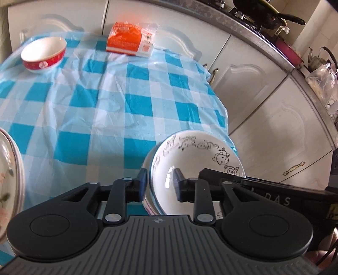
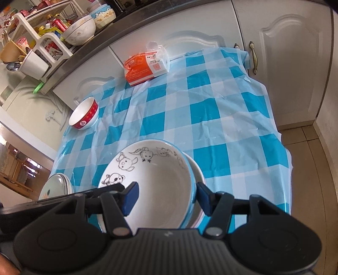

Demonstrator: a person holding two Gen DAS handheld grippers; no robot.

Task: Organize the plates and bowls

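A white bowl with cartoon animals (image 1: 196, 158) (image 2: 160, 186) sits nested on top of other bowls at the near right of the checked table. My left gripper (image 1: 160, 186) is open and straddles the bowl's left rim, one pad outside and one inside, with gaps showing. The right gripper (image 2: 166, 197) is open as well, straddling the right rim with its left pad over the bowl's inside and its right pad just outside the wall. A red-banded white bowl (image 1: 43, 55) (image 2: 84, 114) stands alone at the far left. Stacked plates (image 1: 12, 169) (image 2: 57, 184) lie at the near left.
An orange tissue pack (image 1: 126, 40) (image 2: 145, 65) lies at the table's far edge. White cabinet doors (image 1: 264, 105) ring the blue-checked tablecloth (image 1: 95, 105). The counter above holds a stove with pans (image 1: 270, 14) and a rack of bowls (image 2: 80, 29). The table's right edge (image 2: 283, 148) drops to a tiled floor.
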